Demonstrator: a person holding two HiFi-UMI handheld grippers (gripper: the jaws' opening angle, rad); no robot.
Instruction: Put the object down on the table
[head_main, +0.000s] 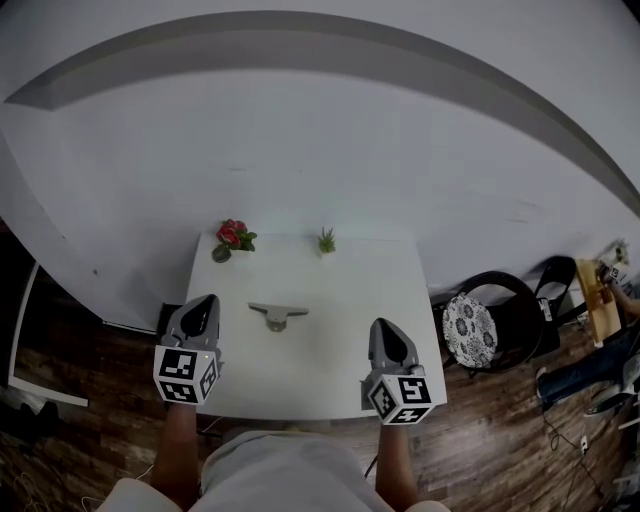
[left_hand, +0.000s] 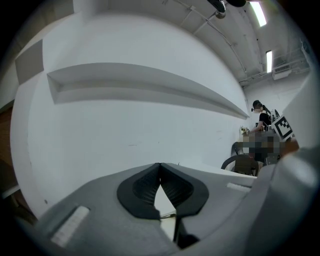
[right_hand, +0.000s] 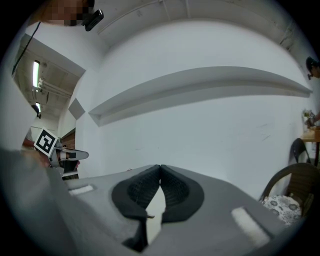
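A grey T-shaped object (head_main: 277, 315) lies flat on the white table (head_main: 330, 280), near its middle. My left gripper (head_main: 204, 305) hovers over the table's left edge, left of the object and apart from it. Its jaws (left_hand: 160, 167) are shut with nothing between them. My right gripper (head_main: 386, 335) hovers over the table's right front part, well right of the object. Its jaws (right_hand: 160, 169) are shut and empty too. Both gripper views look over the jaws at the white wall; the object is hidden in them.
A small pot of red flowers (head_main: 232, 238) and a small green plant (head_main: 327, 240) stand at the table's back edge. A black chair with a patterned cushion (head_main: 470, 328) stands to the right on the wooden floor. A person (left_hand: 260, 122) sits far off to the right.
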